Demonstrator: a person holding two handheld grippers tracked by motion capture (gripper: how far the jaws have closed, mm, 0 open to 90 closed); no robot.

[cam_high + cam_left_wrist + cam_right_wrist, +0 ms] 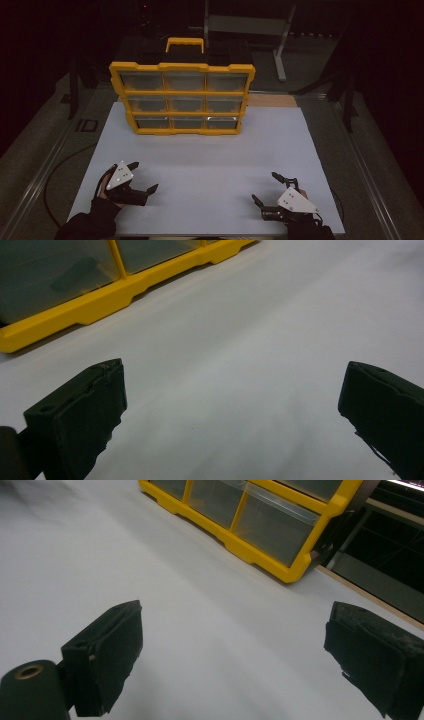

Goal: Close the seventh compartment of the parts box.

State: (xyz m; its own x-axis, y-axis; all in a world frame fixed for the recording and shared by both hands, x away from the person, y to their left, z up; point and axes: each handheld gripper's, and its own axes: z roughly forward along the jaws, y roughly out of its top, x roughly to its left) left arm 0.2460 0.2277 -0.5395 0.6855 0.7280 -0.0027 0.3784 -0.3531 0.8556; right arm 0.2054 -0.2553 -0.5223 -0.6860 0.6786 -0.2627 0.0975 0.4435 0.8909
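in the high view a yellow drawer cabinet (182,97) stands upright at the far edge of the white worktop (210,170), three rows of three clear drawers facing the person. the left gripper (143,177) and right gripper (265,187) rest near the front corners, well apart from it, jaws wide and empty.

the left gripper view shows spread jaws over bare worktop (240,340), the cabinet's (100,302) base ahead.

the right gripper view shows wide jaws too, the cabinet (260,525) beyond.
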